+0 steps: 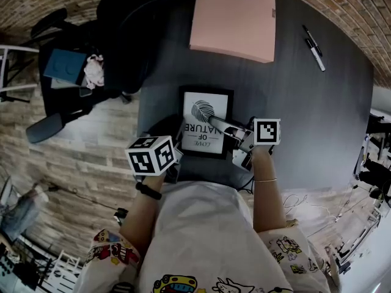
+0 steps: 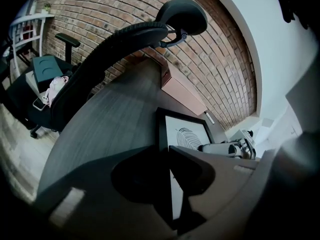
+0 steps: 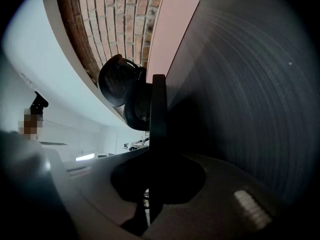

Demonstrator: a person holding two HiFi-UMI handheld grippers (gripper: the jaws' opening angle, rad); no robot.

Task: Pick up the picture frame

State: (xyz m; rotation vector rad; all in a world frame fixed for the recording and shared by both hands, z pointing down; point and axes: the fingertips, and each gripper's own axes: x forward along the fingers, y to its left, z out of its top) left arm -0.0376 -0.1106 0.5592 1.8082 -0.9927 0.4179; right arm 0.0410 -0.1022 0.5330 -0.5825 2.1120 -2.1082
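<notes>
A black picture frame (image 1: 201,110) with a white fingerprint print lies near the front edge of the dark table (image 1: 317,121). My right gripper (image 1: 212,122) reaches across the print from the right. In the right gripper view the frame (image 3: 159,104) shows edge-on as a thin black strip, and the right gripper (image 3: 152,151) is shut on it. My left gripper (image 1: 178,143) sits at the frame's near left side. In the left gripper view the frame's left rail (image 2: 164,134) runs between the open jaws of the left gripper (image 2: 162,156), and a strip of white print shows beside the right-hand jaw.
A pink flat box (image 1: 233,20) lies at the table's far side. Two markers (image 1: 314,47) lie at the far right. A black office chair (image 1: 122,35) stands left of the table, with a blue box and cloth beside it. Brick wall runs behind.
</notes>
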